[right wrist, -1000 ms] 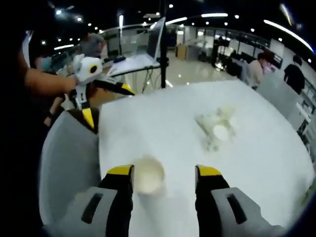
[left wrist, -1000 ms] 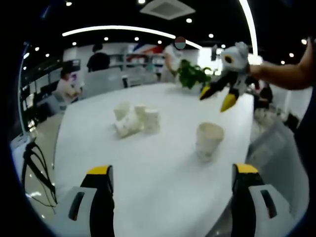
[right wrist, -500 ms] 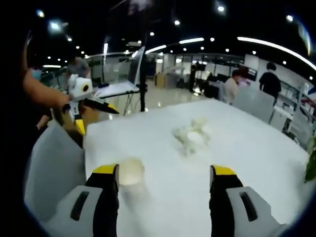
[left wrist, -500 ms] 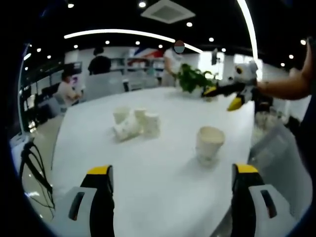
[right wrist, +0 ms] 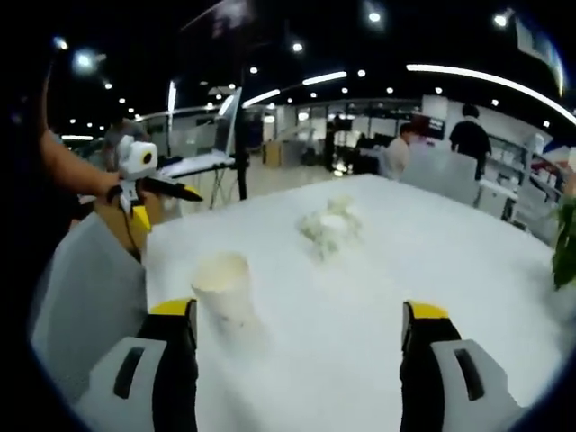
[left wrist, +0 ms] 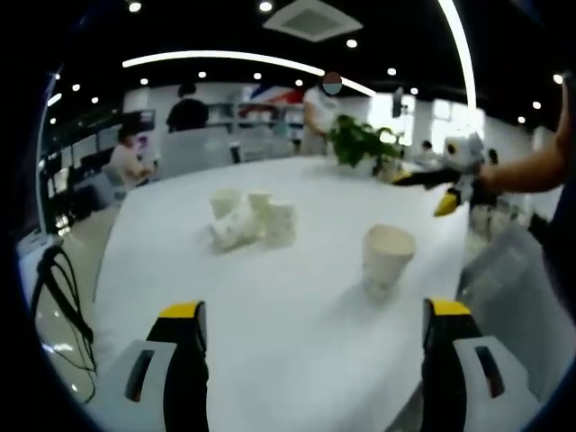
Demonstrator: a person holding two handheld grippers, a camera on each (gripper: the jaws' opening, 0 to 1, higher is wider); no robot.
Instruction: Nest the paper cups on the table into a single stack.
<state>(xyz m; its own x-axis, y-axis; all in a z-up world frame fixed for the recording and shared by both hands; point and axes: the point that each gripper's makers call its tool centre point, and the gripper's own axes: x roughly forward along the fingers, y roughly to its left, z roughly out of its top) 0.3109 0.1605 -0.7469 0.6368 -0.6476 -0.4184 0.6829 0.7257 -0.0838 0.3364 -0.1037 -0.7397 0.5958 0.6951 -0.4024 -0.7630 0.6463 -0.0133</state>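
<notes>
White tabletop (left wrist: 297,297) carried unstacked cups: nesting not begun. Cup cluster (left wrist: 245,219) lay at 11 o'clock, lone upright cup (left wrist: 387,260) at 2 o'clock. Left gripper (left wrist: 310,310), right gripper (right wrist: 301,310): jaws spread, holding nothing.

Blurred cup cluster

The far paper cups (right wrist: 329,226) blur into one pale clump; their number and which ones lie tipped cannot be told.

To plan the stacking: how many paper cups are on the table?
5: one upright cup alone near the table edge; four clustered mid-table, one lying on its side. More may be hidden there.
</notes>
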